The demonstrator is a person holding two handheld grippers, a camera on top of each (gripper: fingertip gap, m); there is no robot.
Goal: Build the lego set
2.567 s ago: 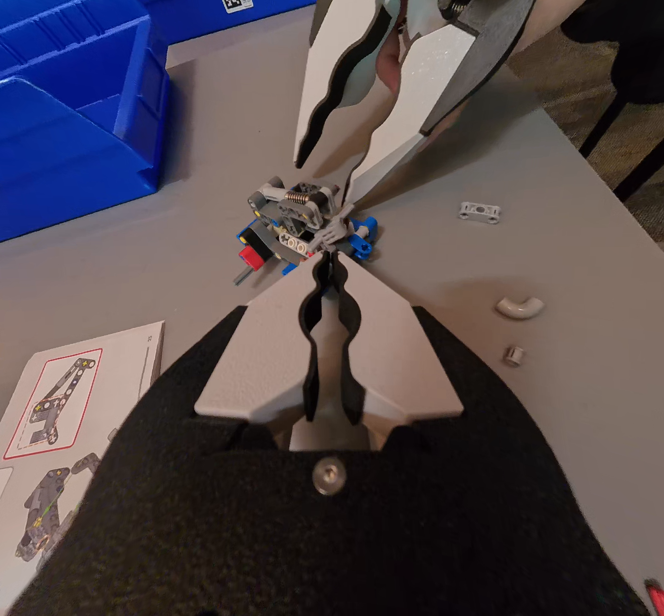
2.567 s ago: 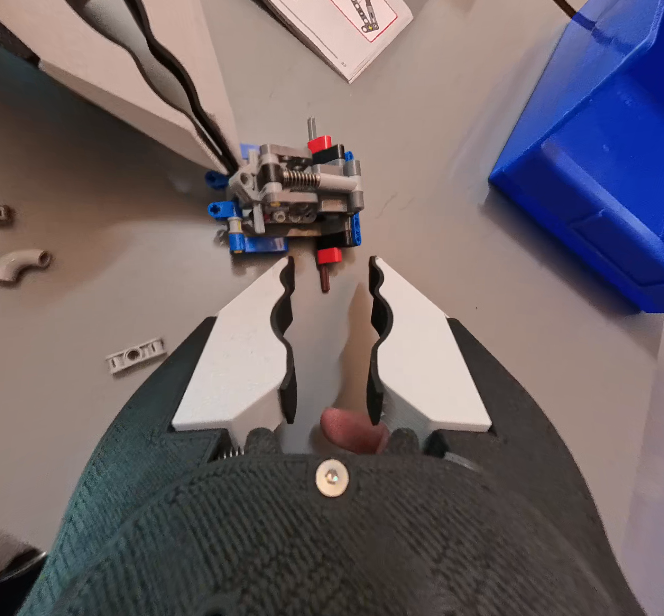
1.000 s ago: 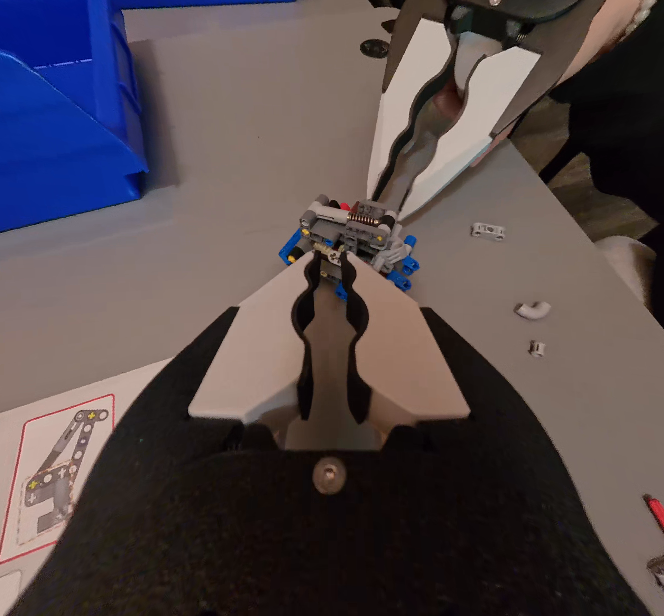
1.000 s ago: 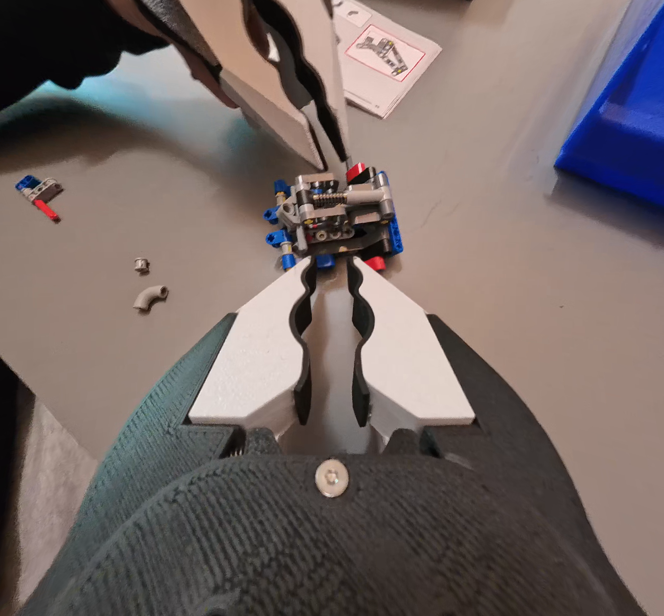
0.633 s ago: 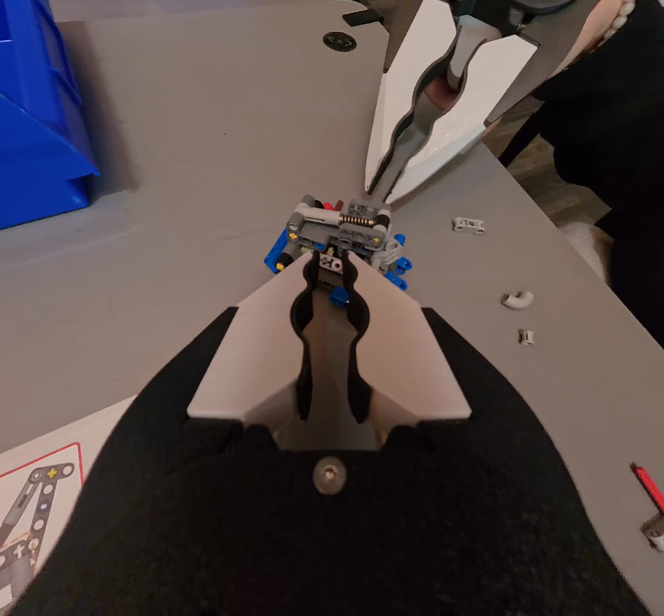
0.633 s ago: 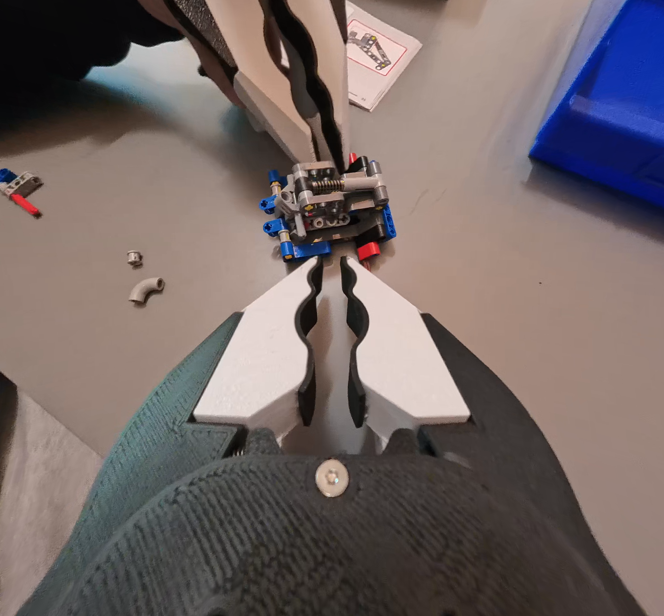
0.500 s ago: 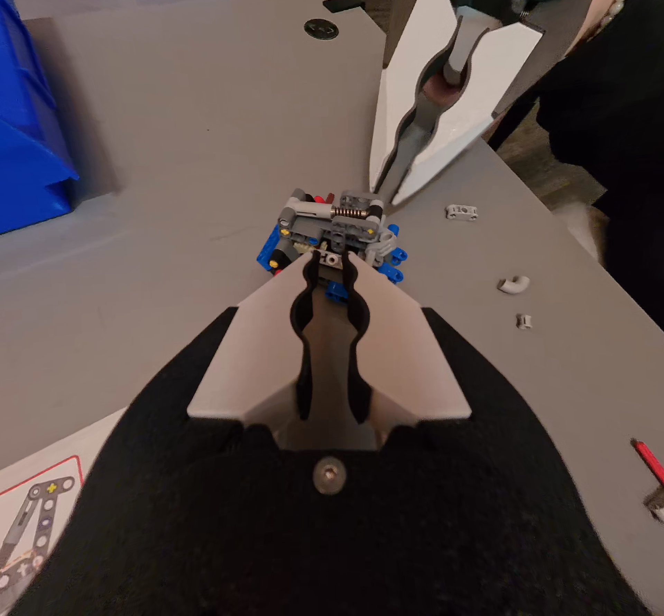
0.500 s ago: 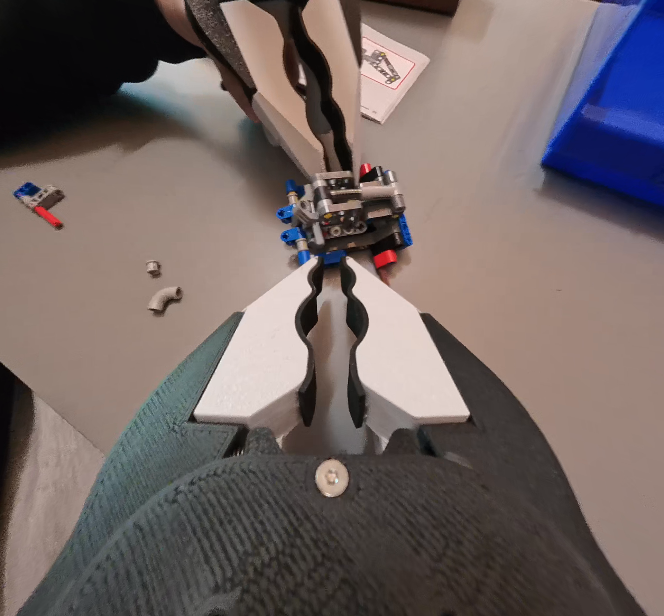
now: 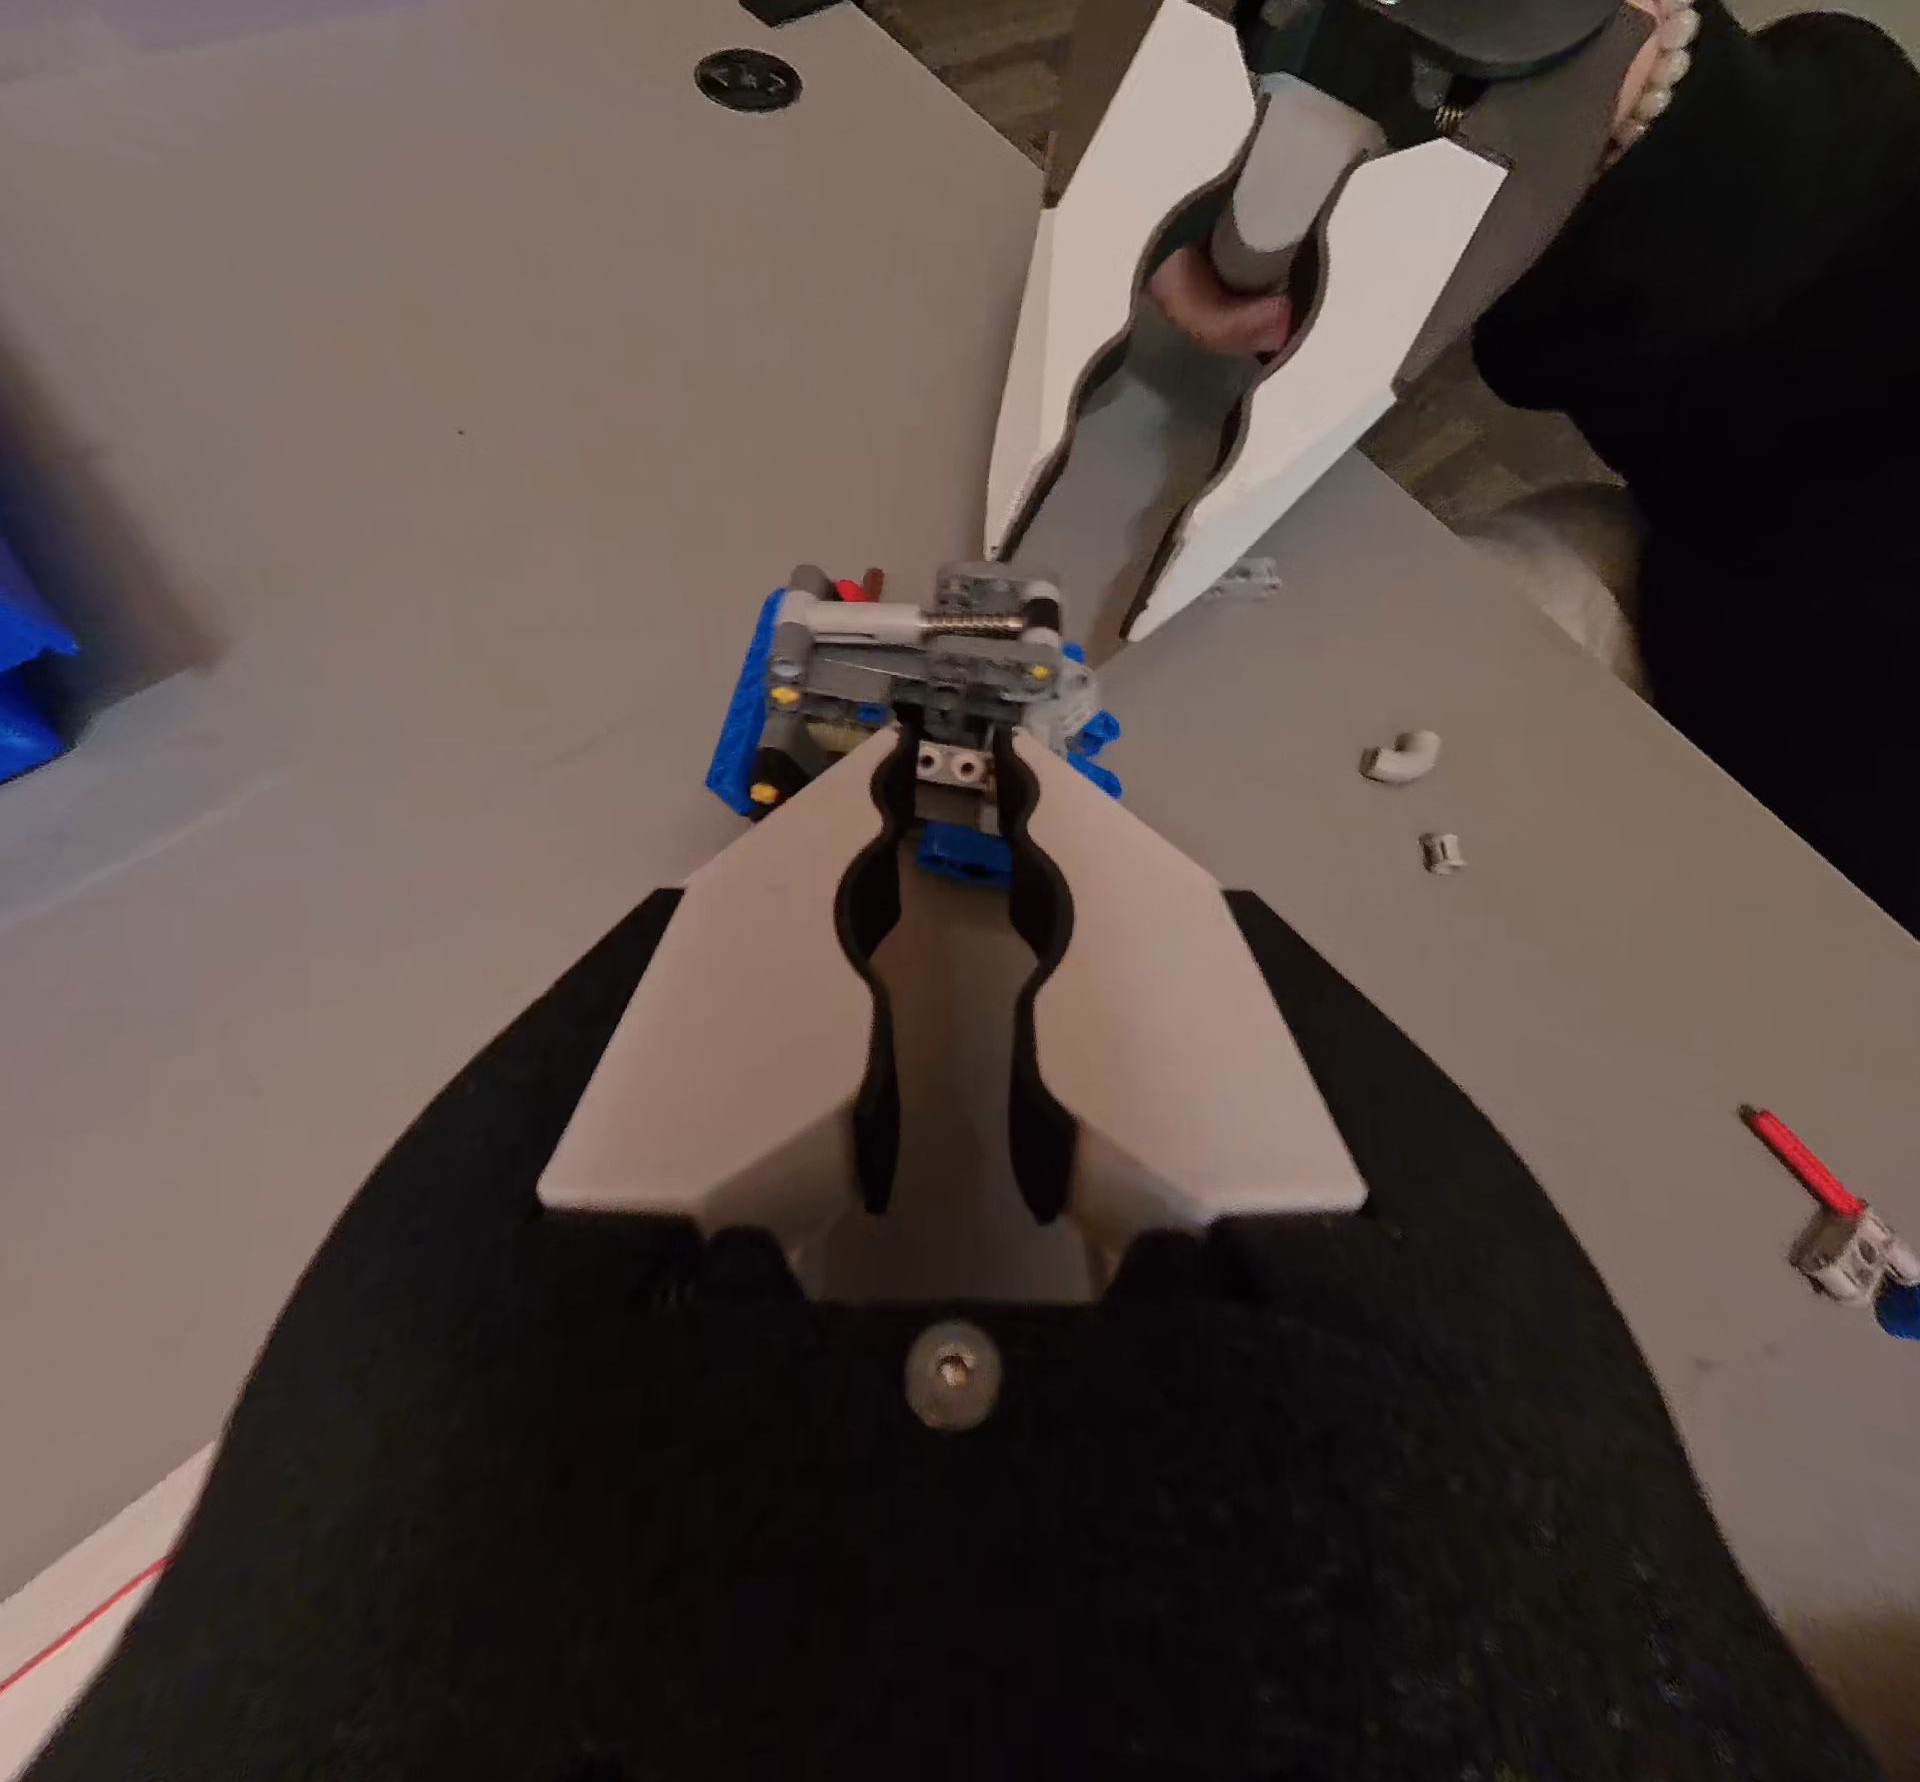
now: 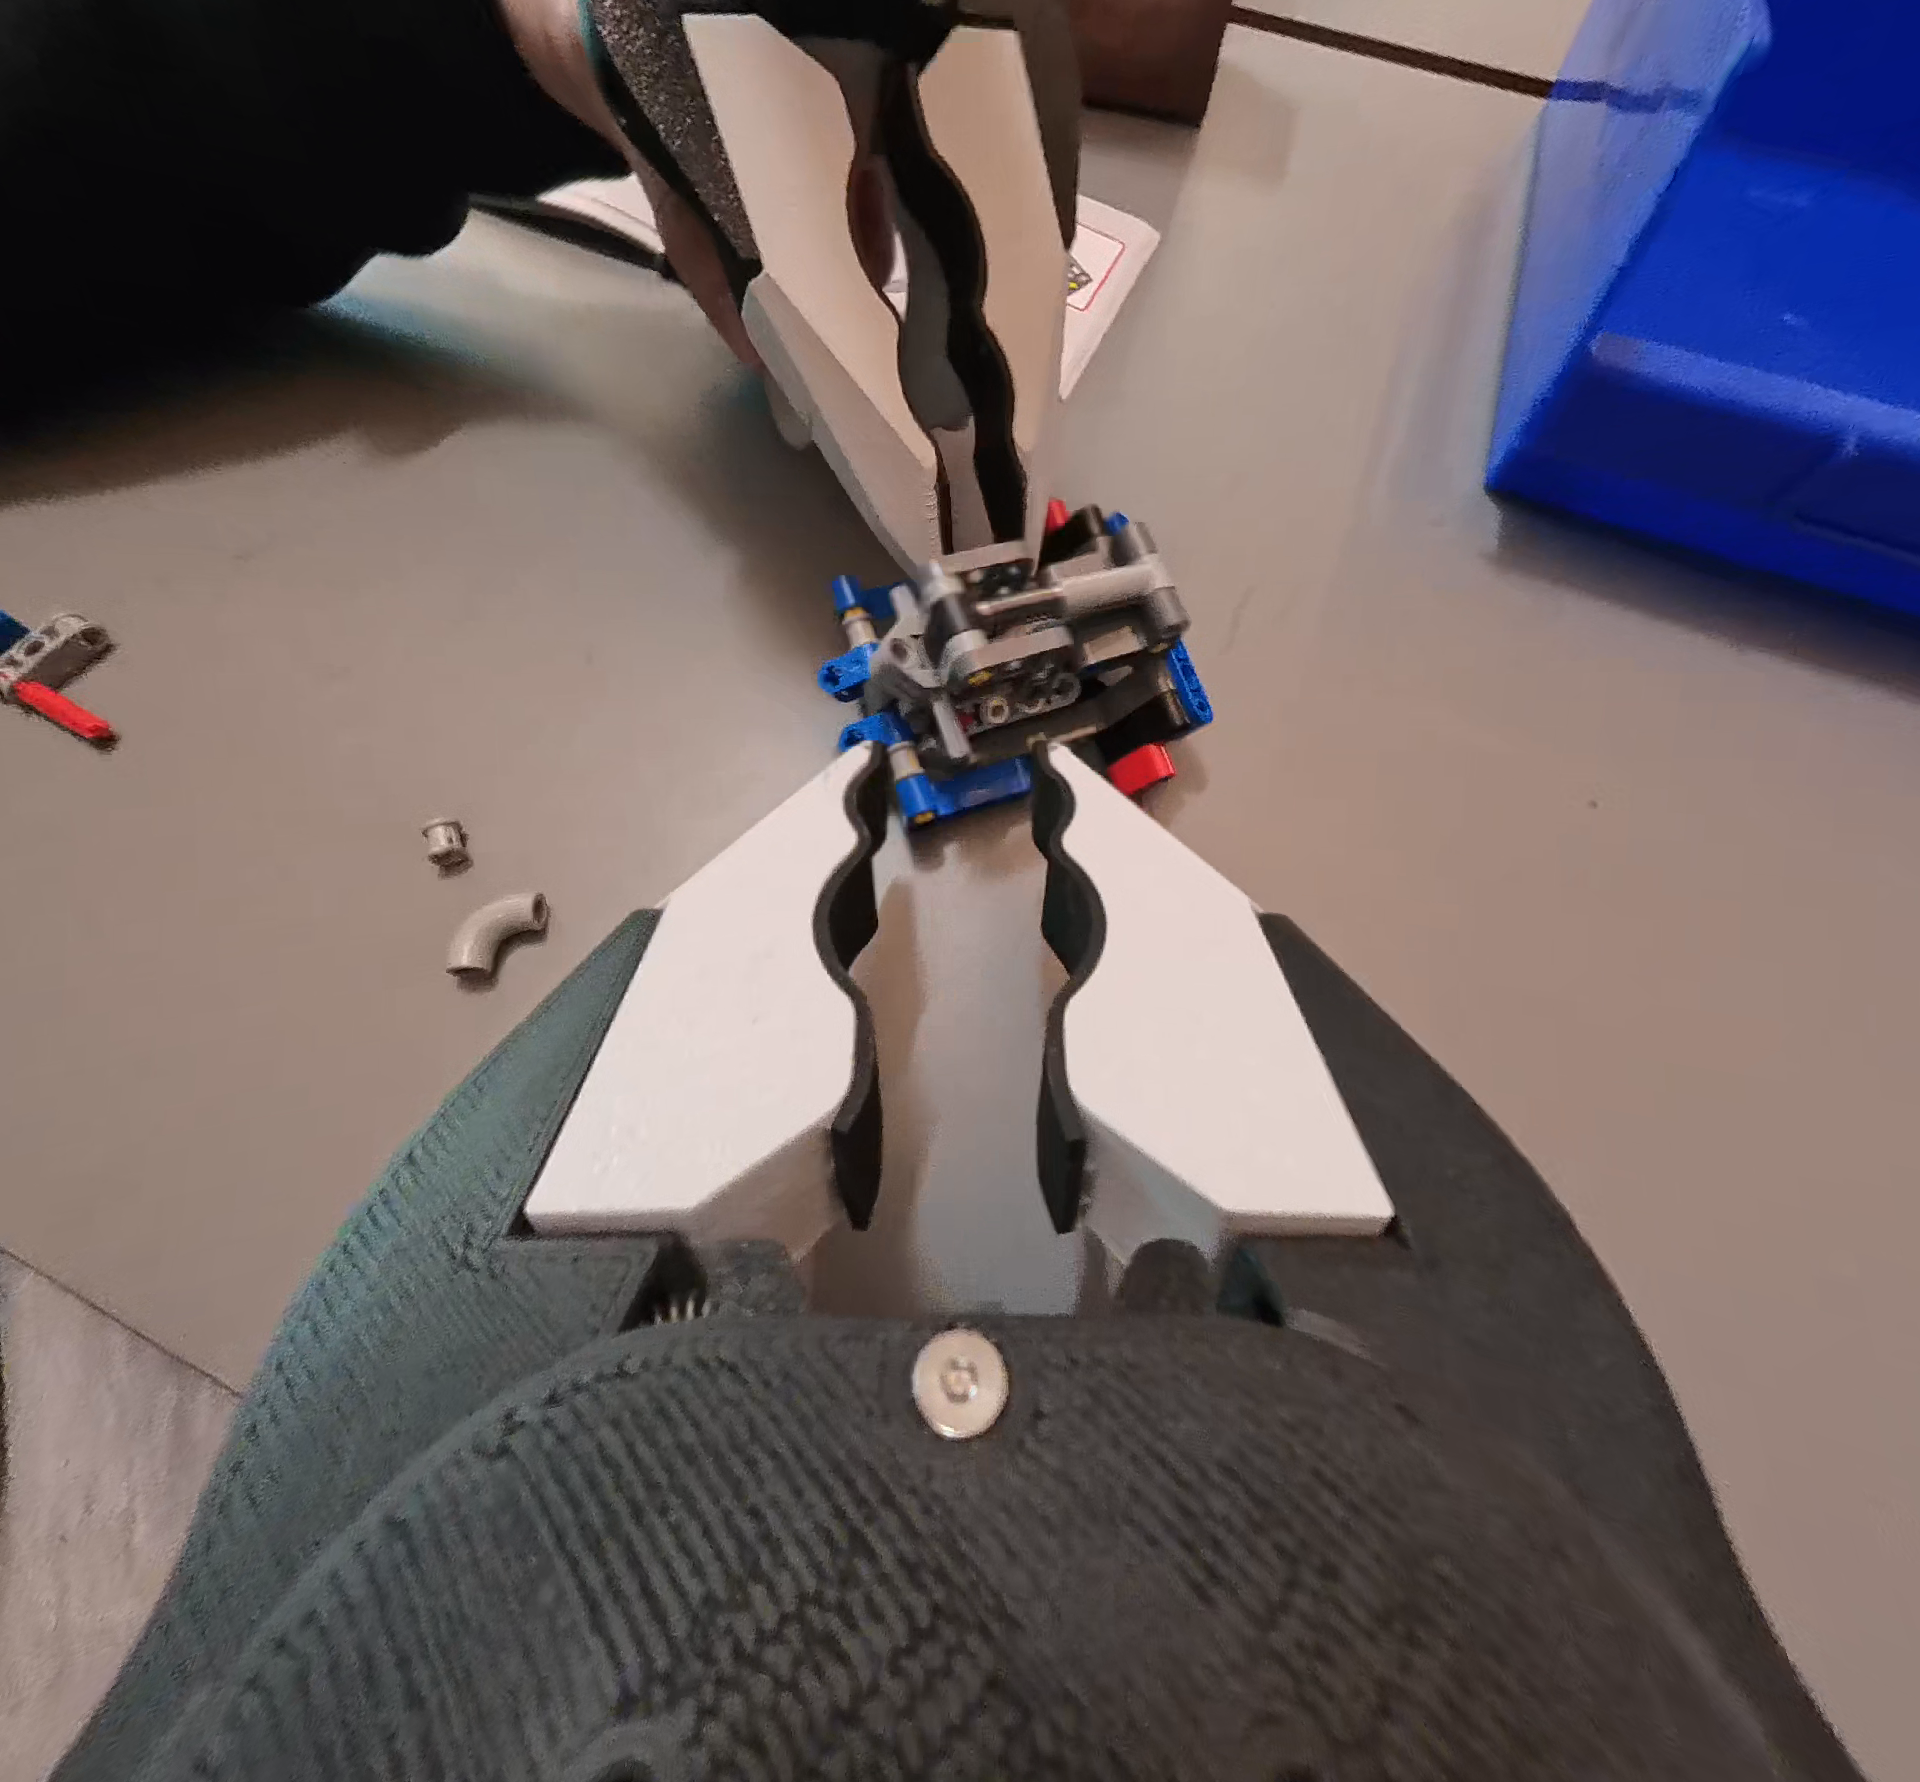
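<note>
- Left gripper (image 9: 948,745): jaws narrow, clamped on the near grey part of the brick model (image 9: 914,683), which looks tilted up off the grey table (image 9: 364,382).
- Right gripper (image 10: 961,761): jaws part-open around the model's blue edge; whether the pads press, I cannot tell.
- Beside it: grey elbow (image 10: 497,932), small bush (image 10: 445,841), red axle piece (image 10: 57,678).
- Far right: blue bin (image 10: 1756,298).

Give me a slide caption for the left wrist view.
Left gripper clamps the brick assembly on the gray table.

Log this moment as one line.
left gripper: clamped on brick assembly | right gripper: open, straddling its blue edge | grey elbow: loose on table
</note>
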